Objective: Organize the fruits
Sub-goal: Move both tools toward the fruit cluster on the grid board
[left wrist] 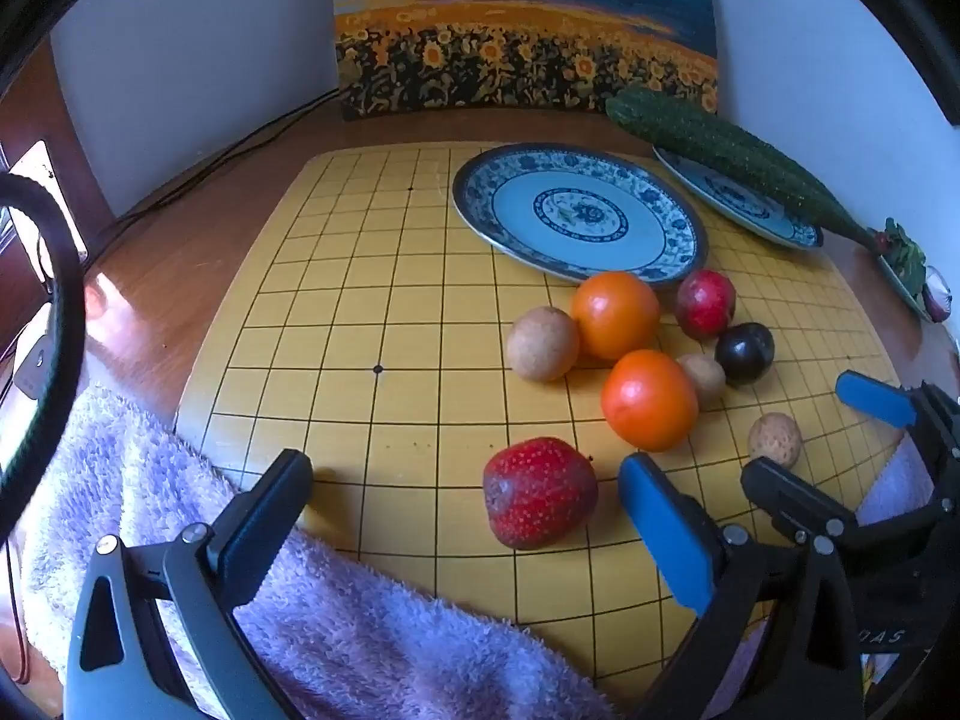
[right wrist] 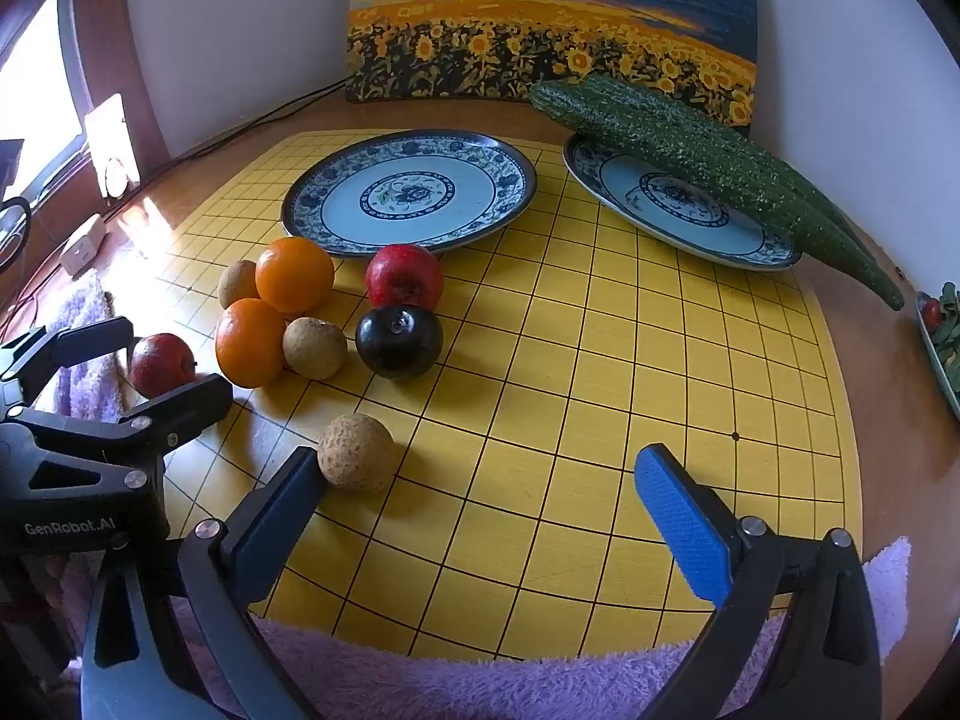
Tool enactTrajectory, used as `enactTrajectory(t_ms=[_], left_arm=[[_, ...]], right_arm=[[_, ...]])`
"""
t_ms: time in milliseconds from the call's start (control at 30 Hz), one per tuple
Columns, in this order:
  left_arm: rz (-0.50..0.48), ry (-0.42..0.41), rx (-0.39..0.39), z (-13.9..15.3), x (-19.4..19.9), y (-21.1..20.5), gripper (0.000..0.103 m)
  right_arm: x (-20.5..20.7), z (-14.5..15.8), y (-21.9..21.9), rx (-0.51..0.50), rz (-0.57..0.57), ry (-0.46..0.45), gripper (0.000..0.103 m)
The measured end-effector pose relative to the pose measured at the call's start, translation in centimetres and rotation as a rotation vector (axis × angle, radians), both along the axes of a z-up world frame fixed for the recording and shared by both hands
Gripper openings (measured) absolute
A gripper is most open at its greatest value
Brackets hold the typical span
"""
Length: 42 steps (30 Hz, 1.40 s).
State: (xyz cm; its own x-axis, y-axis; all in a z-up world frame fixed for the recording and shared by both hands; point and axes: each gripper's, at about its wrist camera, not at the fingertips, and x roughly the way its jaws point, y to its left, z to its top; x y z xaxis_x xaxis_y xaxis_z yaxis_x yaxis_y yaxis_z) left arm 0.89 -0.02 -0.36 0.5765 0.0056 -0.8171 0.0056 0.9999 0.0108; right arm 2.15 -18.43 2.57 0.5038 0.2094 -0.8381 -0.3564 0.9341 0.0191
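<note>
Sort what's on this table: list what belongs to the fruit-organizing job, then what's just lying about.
Job:
two oranges
red apple
dark plum
strawberry
three brown round fruits
empty plate

Lying about:
cucumbers on second plate
sunflower painting
purple towel
cables

Sunflower painting (right wrist: 549, 18), purple towel (left wrist: 336, 618), yellow grid board (right wrist: 600, 420)
</note>
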Motion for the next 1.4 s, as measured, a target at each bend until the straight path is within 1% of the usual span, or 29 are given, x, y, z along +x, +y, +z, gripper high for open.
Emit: enactTrajectory(t_ms=[233, 367, 533, 667, 767, 900, 1033, 1100, 1267, 1300, 1367, 1400], left_arm=[[-0.017, 0.015, -0.003, -0.1, -0.2, 0.2, 0.103], [-0.003, 0.024, -0.004, 0.0, -0.8, 0.4, 0.103], [-0.014, 0.017, -0.001, 0.1, -1.7, 0.4, 0.102], [-0.006, 0.012, -0.002, 0.2, -2.2, 0.6, 0.1], [-0.014, 0.008, -0.003, 0.3, -2.4, 0.6, 0.099], [-0.035, -0.005, -0.006, 0.4, -2.5, 0.5, 0.095], [-0.031, -0.021, -0.009, 0.5, -2.4, 0.6, 0.092], [-0.041, -0.028, -0.008, 0.6, -2.5, 0.5, 0.089], [-0.067, -0.035, -0.024, 0.9, -2.5, 0.4, 0.074], [-0.068, -0.037, -0.032, 1.0, -2.6, 0.4, 0.073], [-0.07, -0.037, -0.04, 1.1, -2.6, 0.4, 0.064], [-0.074, -0.036, -0.047, 1.2, -2.5, 0.3, 0.062]], right_arm=[[0.0, 0.0, 0.0, 0.0, 0.0, 0.003, 0.103], [0.0, 0.1, 0.0, -0.013, 0.002, 0.014, 0.103], [-0.4, 0.2, 0.4, -0.026, -0.001, 0.064, 0.103], [-1.4, 0.5, 0.7, 0.005, -0.007, 0.067, 0.103], [-1.8, 0.6, 1.0, 0.003, -0.022, 0.055, 0.096], [-1.9, 0.6, 1.4, -0.006, -0.024, 0.036, 0.085], [-2.1, 0.6, 1.6, -0.001, -0.024, 0.011, 0.079], [-2.3, 0.6, 1.8, 0.0, -0.016, -0.004, 0.074], [-2.3, 0.7, 2.2, 0.005, 0.002, -0.006, 0.064], [-2.3, 0.8, 2.2, 0.002, 0.01, -0.004, 0.062], [-2.2, 0.8, 2.3, 0.0, 0.032, 0.003, 0.059], [-2.1, 0.8, 2.3, -0.004, 0.044, 0.01, 0.056]])
